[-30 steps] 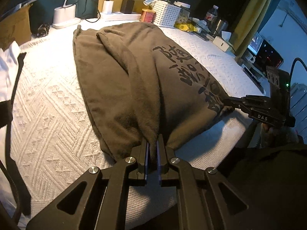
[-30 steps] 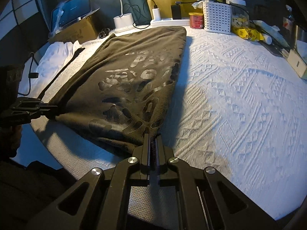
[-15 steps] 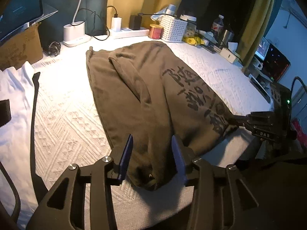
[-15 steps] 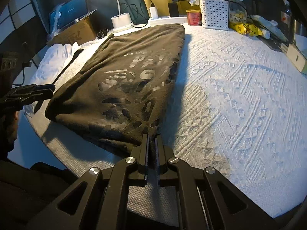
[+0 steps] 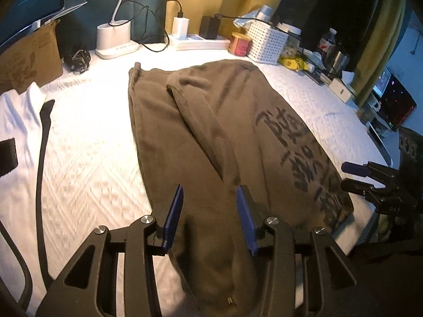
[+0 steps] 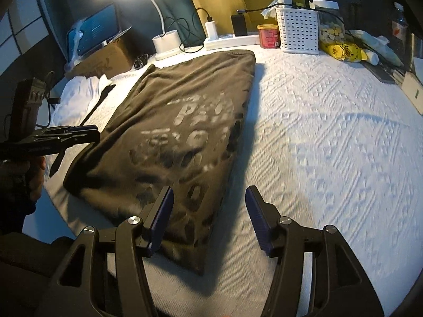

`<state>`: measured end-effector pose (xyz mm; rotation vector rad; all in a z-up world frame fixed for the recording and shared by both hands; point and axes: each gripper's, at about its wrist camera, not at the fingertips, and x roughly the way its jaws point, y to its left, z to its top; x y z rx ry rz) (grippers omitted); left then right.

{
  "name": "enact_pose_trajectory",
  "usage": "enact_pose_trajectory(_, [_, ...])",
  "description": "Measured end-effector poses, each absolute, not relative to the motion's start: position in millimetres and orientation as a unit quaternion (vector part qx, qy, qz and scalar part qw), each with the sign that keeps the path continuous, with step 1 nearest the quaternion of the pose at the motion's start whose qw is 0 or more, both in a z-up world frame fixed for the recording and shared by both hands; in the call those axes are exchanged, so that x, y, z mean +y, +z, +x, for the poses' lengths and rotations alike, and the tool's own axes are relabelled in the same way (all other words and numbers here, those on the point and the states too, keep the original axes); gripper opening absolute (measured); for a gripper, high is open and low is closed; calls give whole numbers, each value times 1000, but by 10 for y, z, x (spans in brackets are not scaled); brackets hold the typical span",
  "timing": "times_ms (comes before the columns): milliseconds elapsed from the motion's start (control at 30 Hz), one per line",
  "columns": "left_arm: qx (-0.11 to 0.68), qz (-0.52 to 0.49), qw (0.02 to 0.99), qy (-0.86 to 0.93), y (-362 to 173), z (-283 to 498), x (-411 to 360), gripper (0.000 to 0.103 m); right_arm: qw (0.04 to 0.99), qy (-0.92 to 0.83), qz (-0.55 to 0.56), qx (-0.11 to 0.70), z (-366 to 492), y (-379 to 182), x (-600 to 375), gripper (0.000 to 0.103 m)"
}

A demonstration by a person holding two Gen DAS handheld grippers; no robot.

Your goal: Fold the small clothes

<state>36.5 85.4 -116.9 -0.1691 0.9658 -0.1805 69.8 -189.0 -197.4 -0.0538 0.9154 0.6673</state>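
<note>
The olive-brown garment (image 5: 201,142) is laid flat, folded lengthwise, on the white textured cover of the table (image 6: 330,137), its near hem at the front edge. A dark print of characters is seen down its right half; it cannot be read.

Left claw (image 5: 208,216): jaws parted, nothing gripped; the garment's hem lies below and between the blue pads, not pinched. Opening was noted a moment ago.

Right claw (image 6: 208,216): jaws wide apart, just opened, nothing held; the garment's right near corner lies beneath the left finger.

Along the far edge are counted: one lit desk lamp (image 6: 166,42), one white power strip (image 6: 230,41) with two plugs, one red tin (image 6: 269,36) (label illegible), one white perforated basket (image 6: 298,30), one yellow packet (image 6: 343,50). One cardboard box (image 5: 29,58) and one laptop (image 6: 97,30) stand at the left. One white garment (image 5: 15,121) with a black strip lies beside the olive one, apart from it.
</note>
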Motion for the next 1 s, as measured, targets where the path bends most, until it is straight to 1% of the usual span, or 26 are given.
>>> enact_pose_trajectory(300, [462,-80,879,-87,-1201,799,967,41,849,309,-16,428,1133,-1955,-1801,60])
enact_pose_trajectory(667, [448,-78,885,-104,-1310,1532,1117,41,849,313,-14,426,1644,-1978,-1646,60])
enact_pose_trajectory(700, [447,-74,885,-106,-1326,1575,1121,34,849,311,-13,427,1693,-1985,-1635,60])
enact_pose_trajectory(733, [449,-67,885,-106,-1352,1626,1123,12,849,311,-12,428,1721,-1991,-1629,60])
enact_pose_trajectory(767, [452,-63,884,-103,-1368,1659,1138,5,849,310,-11,428,1756,-1997,-1621,60])
enact_pose_trajectory(1000, [452,-76,883,-96,-1426,1696,1329,3,845,305,-7,439,1943,-2086,-1584,60])
